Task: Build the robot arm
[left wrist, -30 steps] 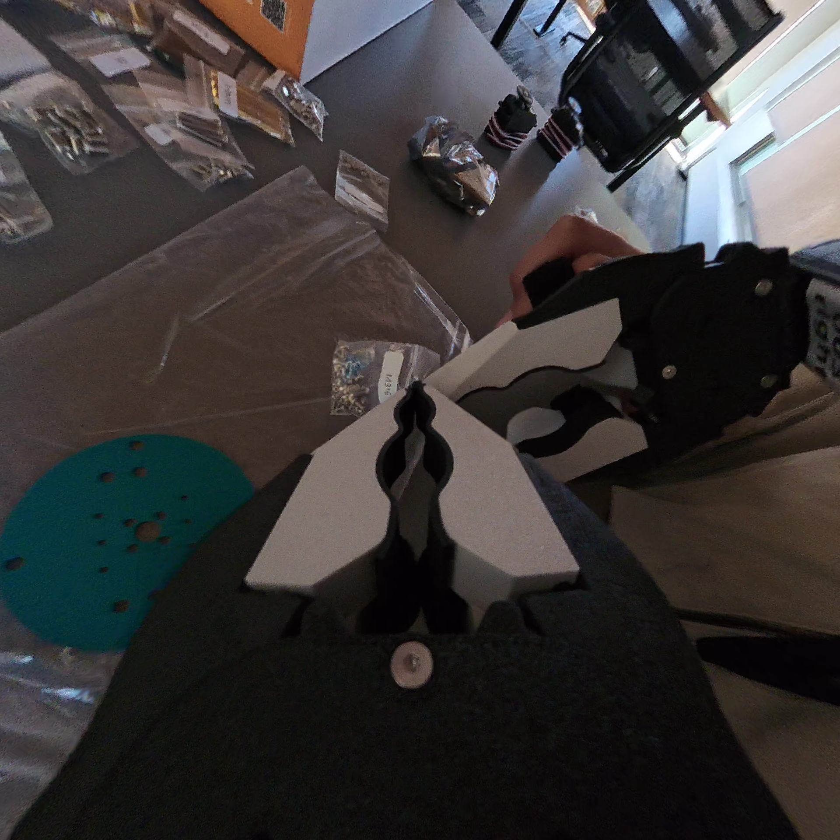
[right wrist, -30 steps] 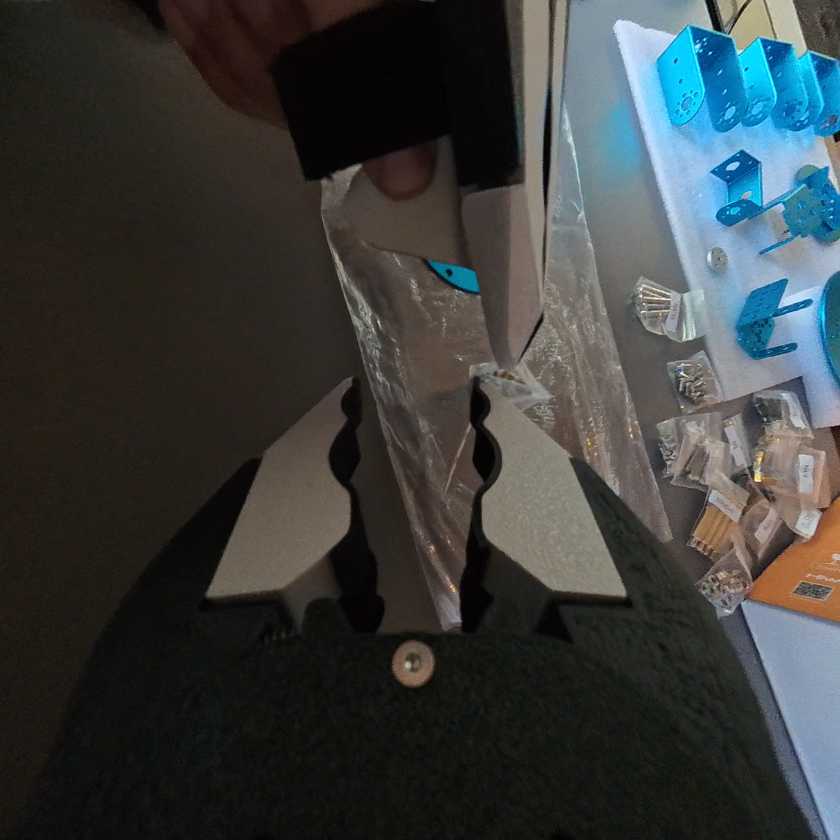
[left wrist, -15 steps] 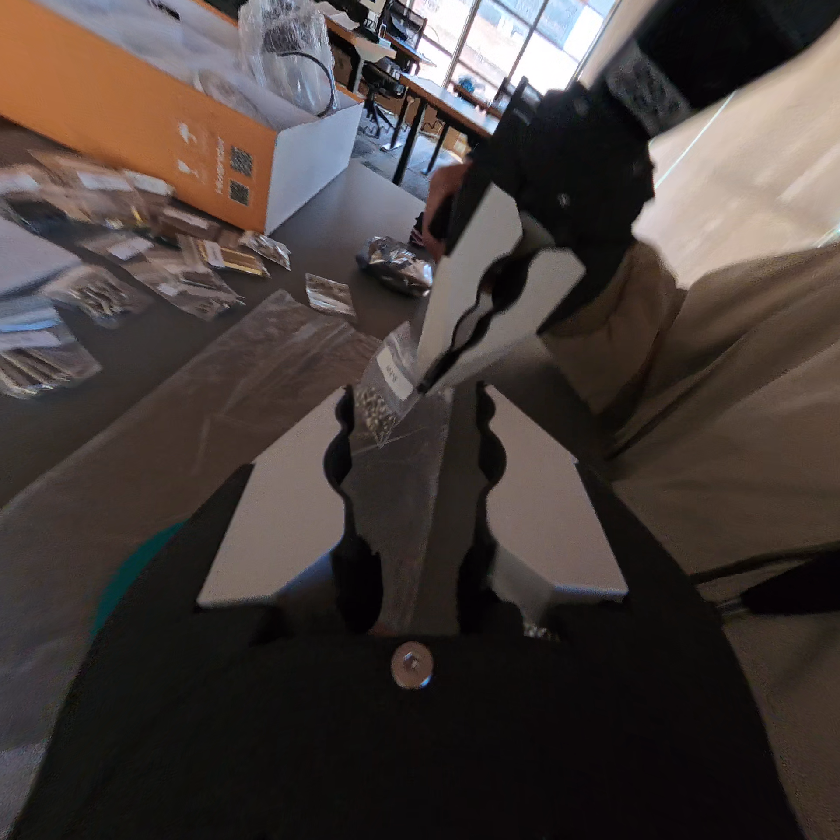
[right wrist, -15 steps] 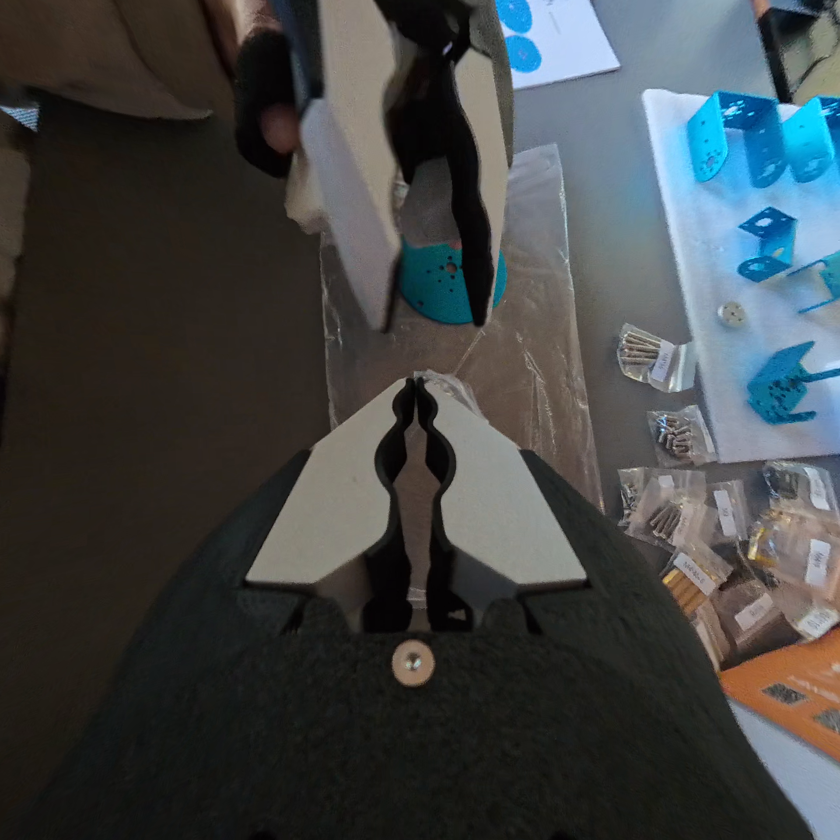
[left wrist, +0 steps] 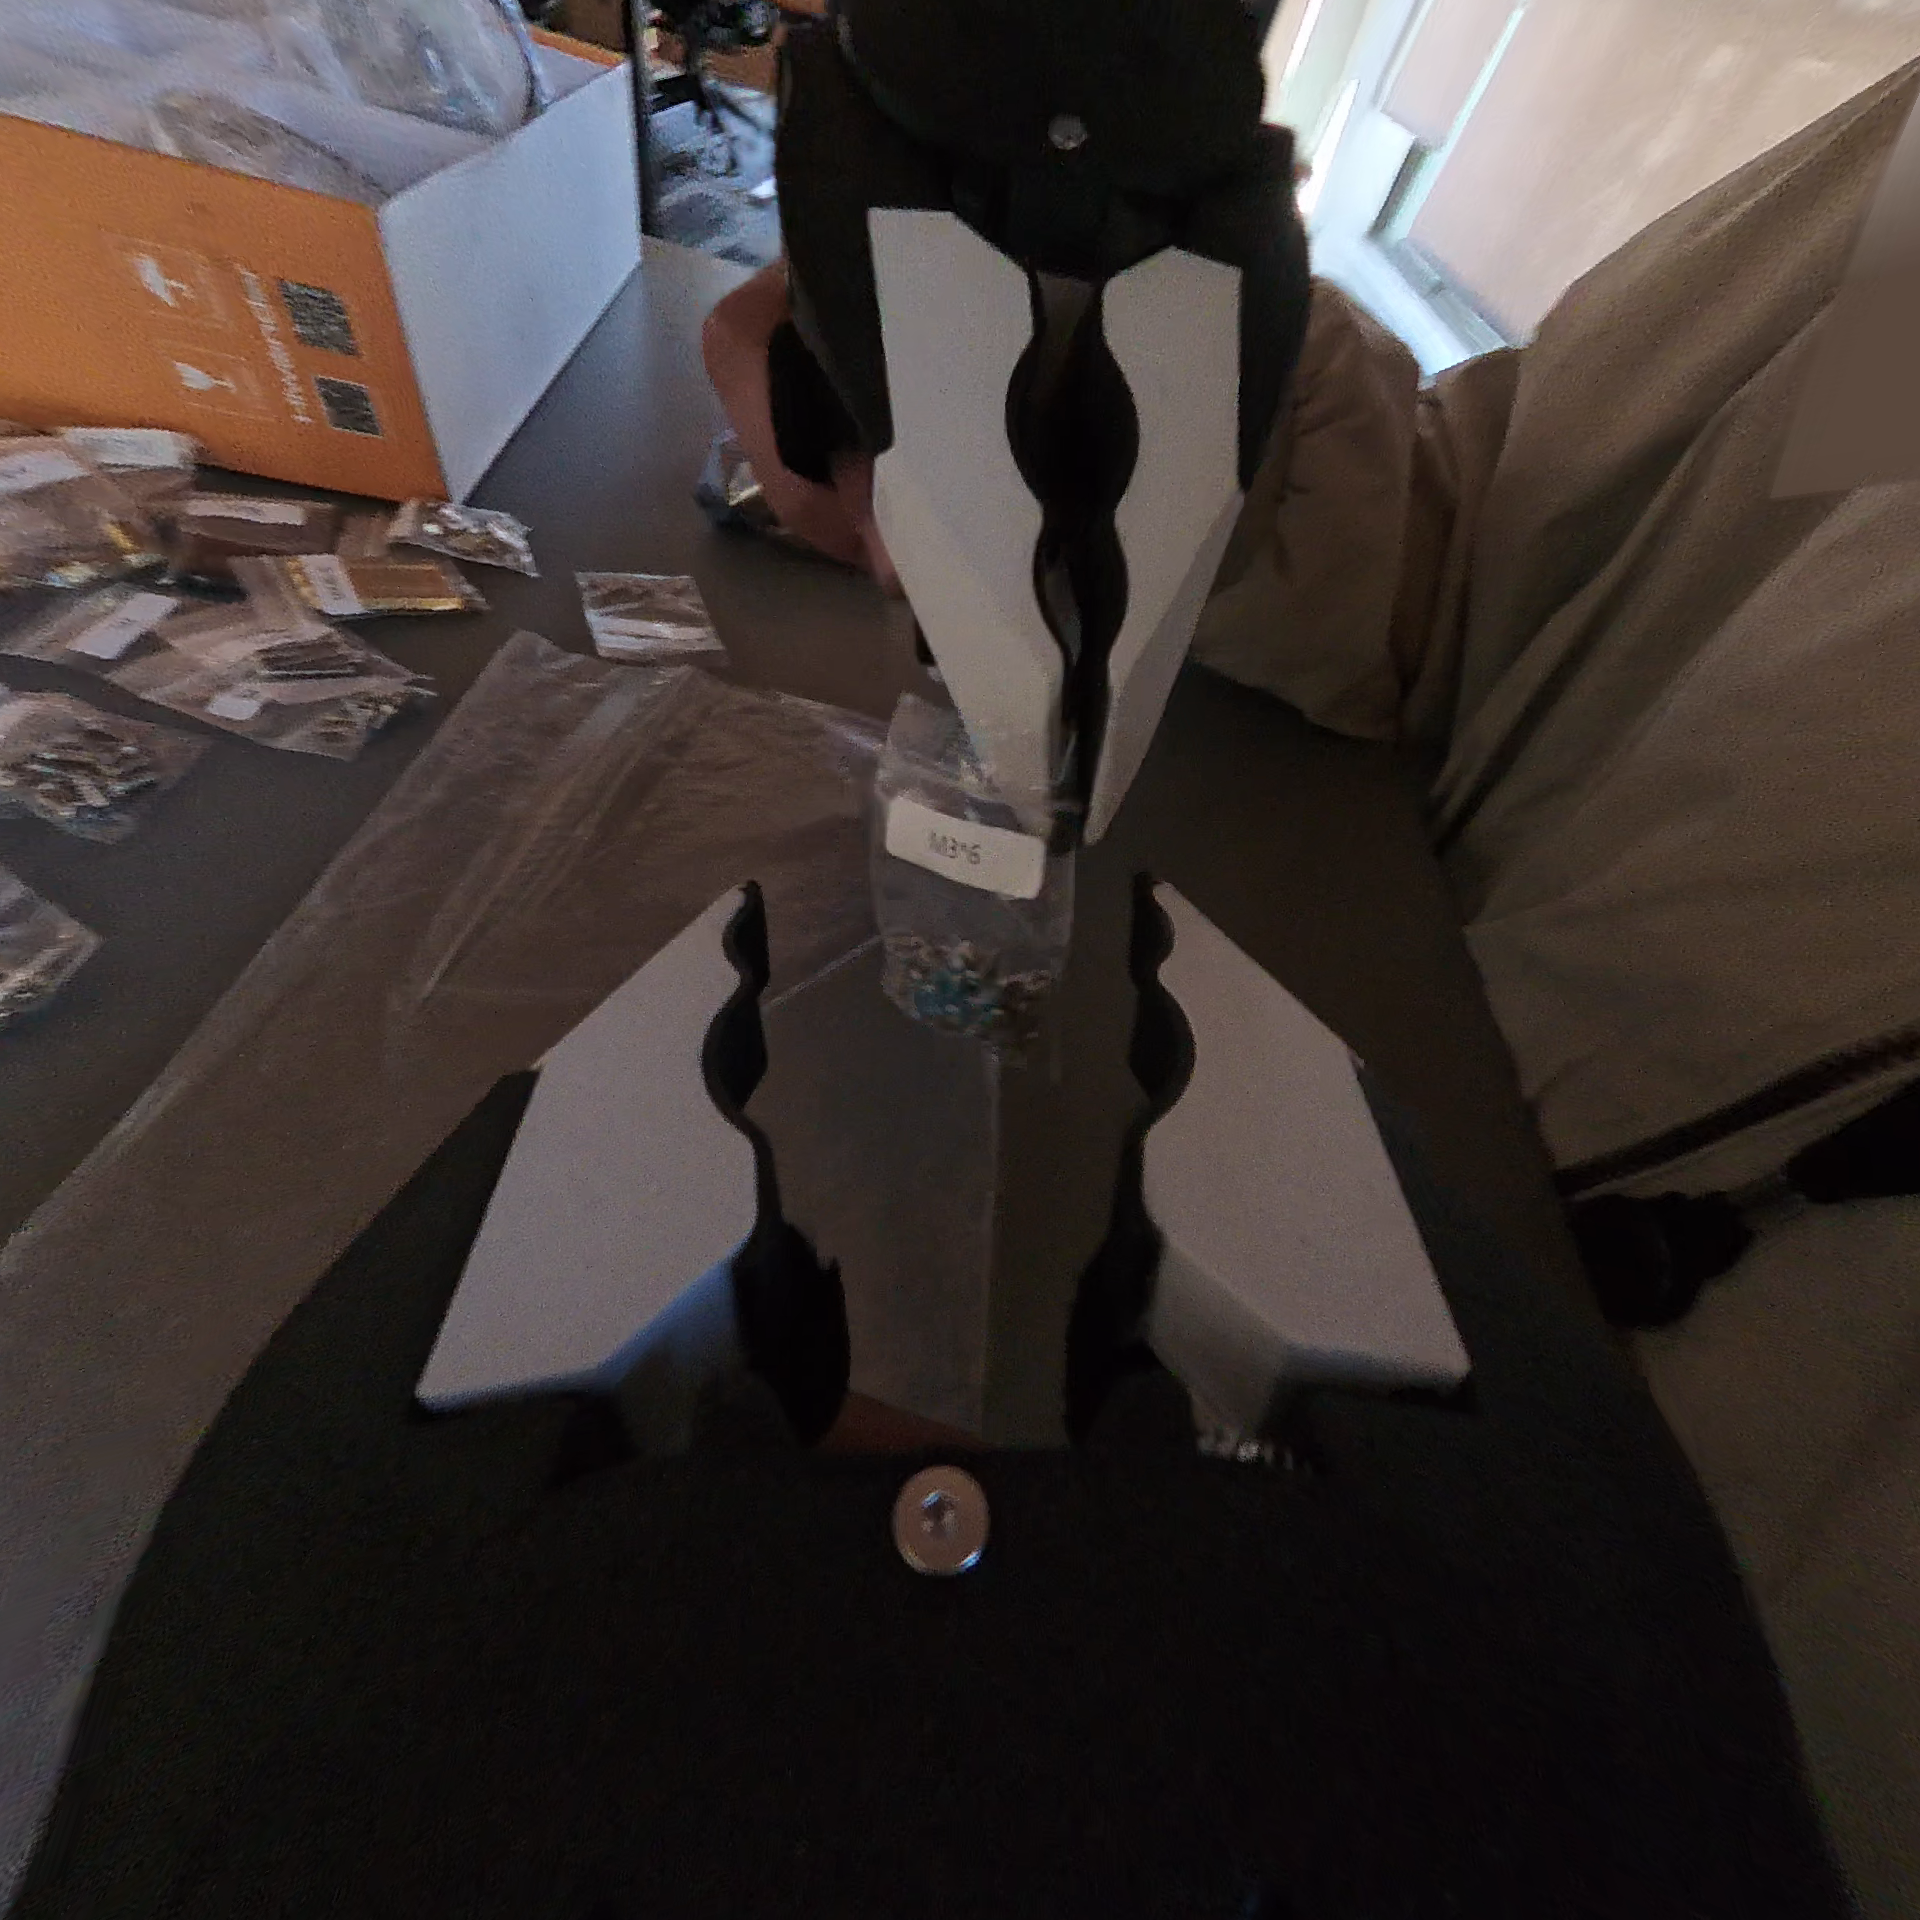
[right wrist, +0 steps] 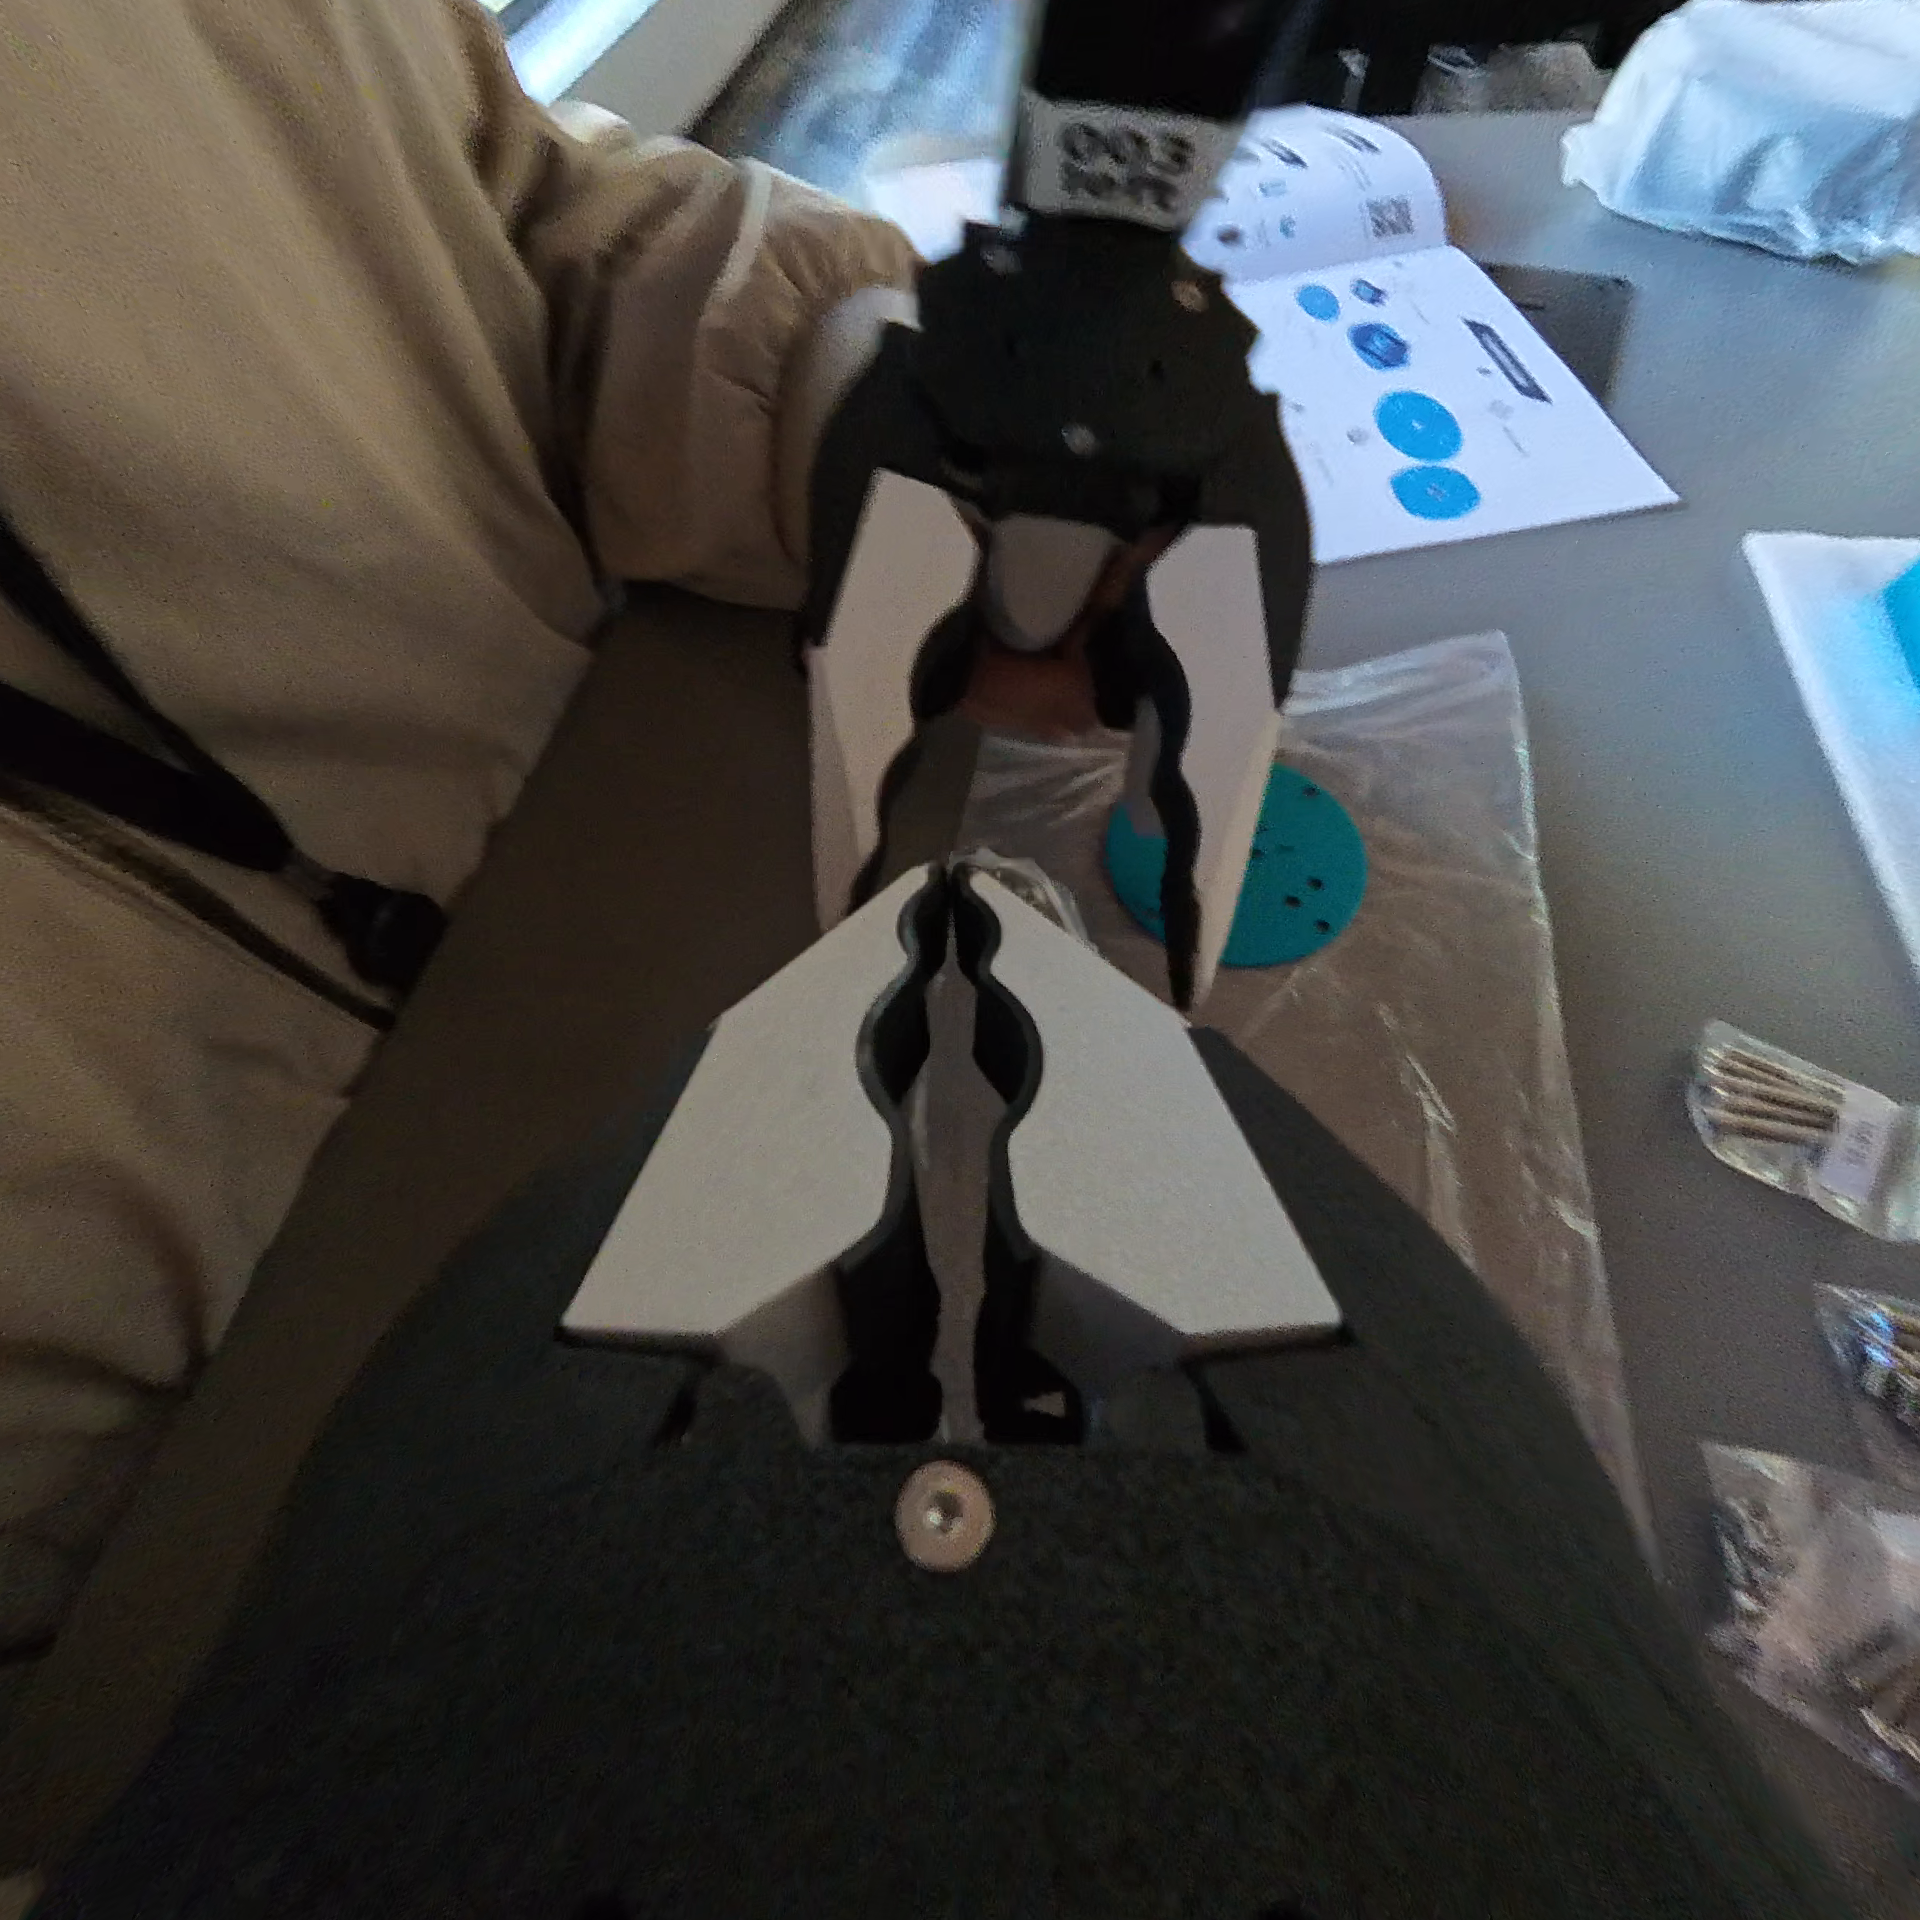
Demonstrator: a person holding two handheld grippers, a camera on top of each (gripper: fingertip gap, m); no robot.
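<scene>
My right gripper (right wrist: 951,878) is shut on the top edge of a small clear bag of screws (left wrist: 966,956) with a white label. In the left wrist view the right gripper (left wrist: 1070,831) points down from above and the bag hangs from its tips. My left gripper (left wrist: 943,894) is open and empty, its tips on either side of the hanging bag without touching it. In the right wrist view the left gripper's fingers (right wrist: 1226,727) stand open just beyond my shut tips, and a sliver of the bag (right wrist: 1023,883) shows there.
A large clear plastic bag (left wrist: 582,810) lies flat on the dark table with a teal perforated disc (right wrist: 1309,883) on it. Several small hardware bags (left wrist: 208,644) and an orange box (left wrist: 208,312) lie to the left. An open booklet (right wrist: 1434,416) and a person's beige sleeve (right wrist: 312,416) are close. Less than 4 cm separates the two grippers' tips.
The screw bag passed from the left gripper to the right: the left opened, the right shut on it. Both grippers have since risen and now face each other.
</scene>
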